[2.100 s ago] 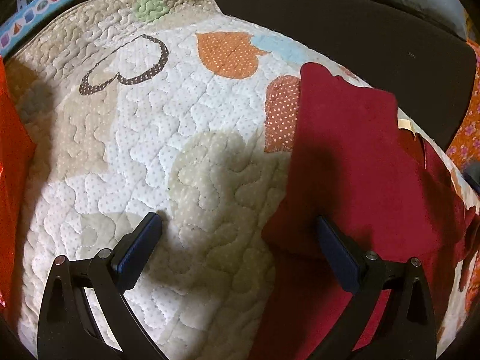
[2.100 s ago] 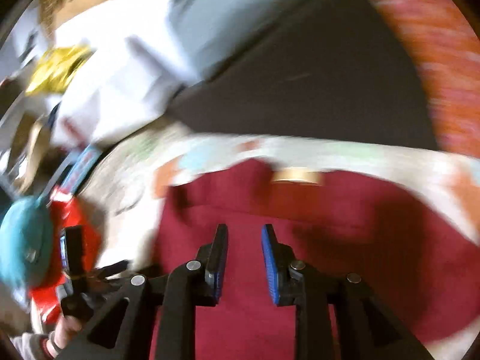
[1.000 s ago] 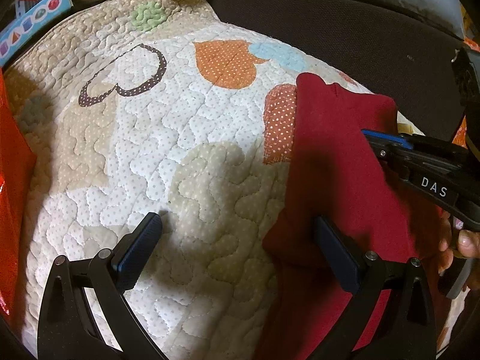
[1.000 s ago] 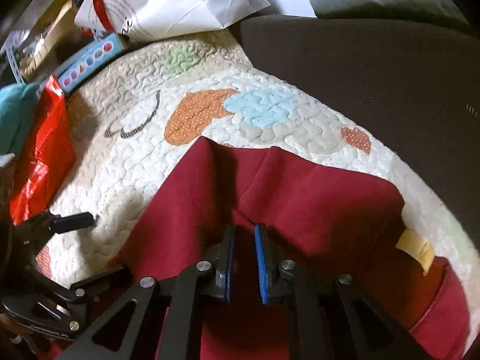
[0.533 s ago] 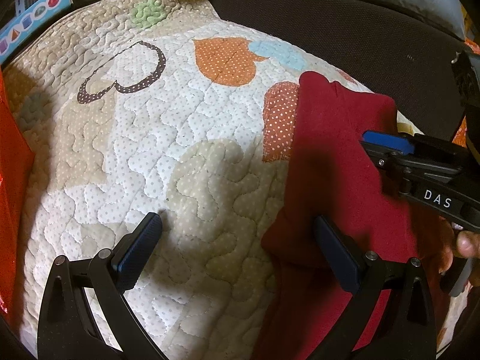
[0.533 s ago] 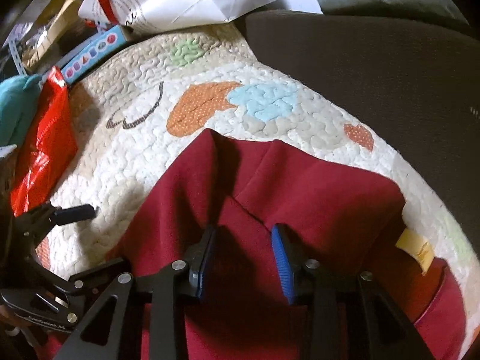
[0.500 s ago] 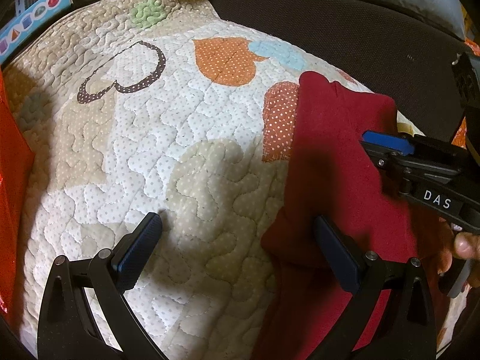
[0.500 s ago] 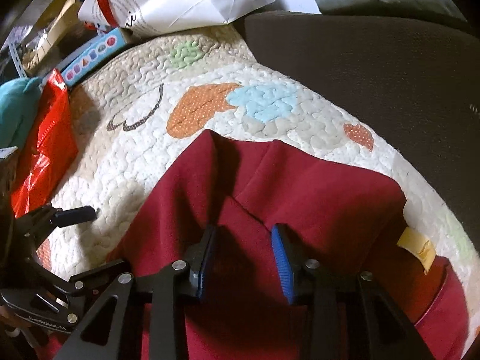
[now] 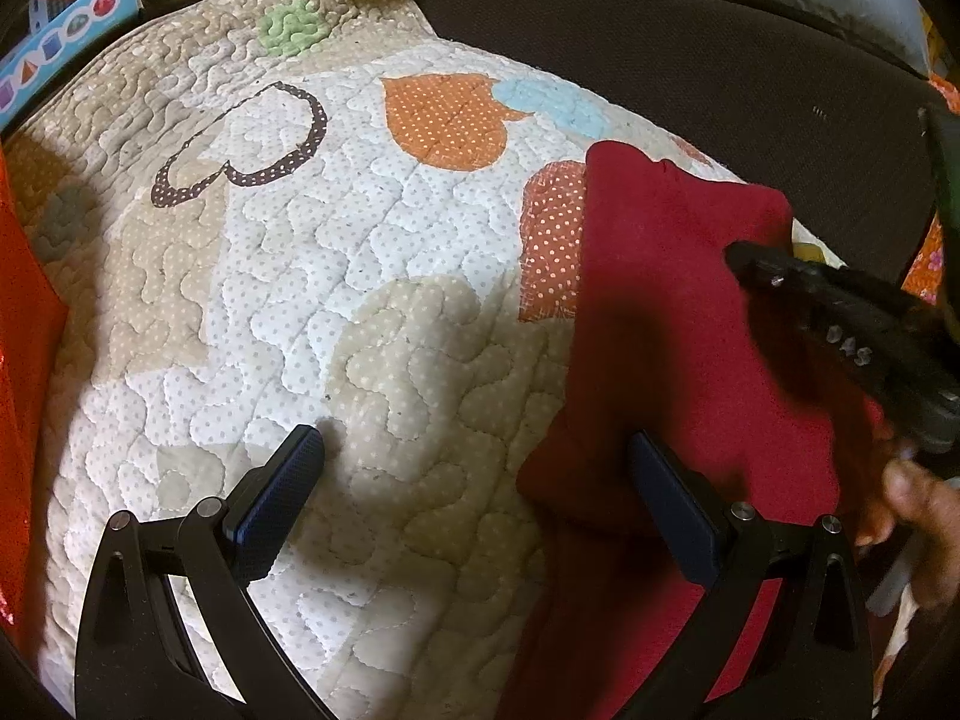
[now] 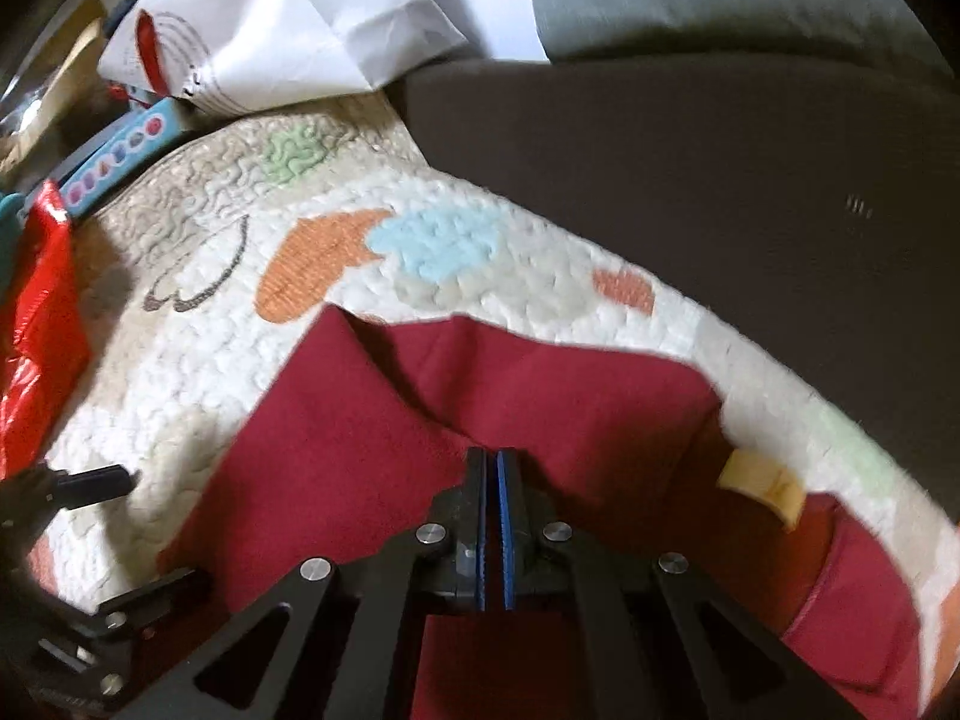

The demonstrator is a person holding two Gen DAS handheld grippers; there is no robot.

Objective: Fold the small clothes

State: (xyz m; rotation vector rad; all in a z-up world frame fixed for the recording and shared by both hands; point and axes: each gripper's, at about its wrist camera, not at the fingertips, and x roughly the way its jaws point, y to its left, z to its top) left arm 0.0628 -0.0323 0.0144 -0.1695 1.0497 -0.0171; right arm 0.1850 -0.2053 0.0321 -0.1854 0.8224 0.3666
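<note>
A dark red garment [image 9: 672,312] lies partly folded on a quilted mat [image 9: 300,312] with heart patches. My left gripper [image 9: 474,480] is open, low over the mat at the garment's left edge, with its right finger above the cloth. My right gripper [image 10: 492,480] has its jaws together over the garment [image 10: 540,396], just below a fold; no cloth shows between the pads. It also shows in the left wrist view [image 9: 840,324], above the garment's right side. A yellow label [image 10: 762,480] sticks out of the garment on the right.
A dark brown cushion [image 10: 690,180] lies beyond the mat. A white paper bag [image 10: 270,30], a blue box [image 10: 114,162] and a red foil bag [image 10: 36,312] crowd the mat's left and far sides.
My right gripper's jaws, apart half a second ago, have closed together, and the gripper has shifted over the garment. My left gripper has stayed open and still.
</note>
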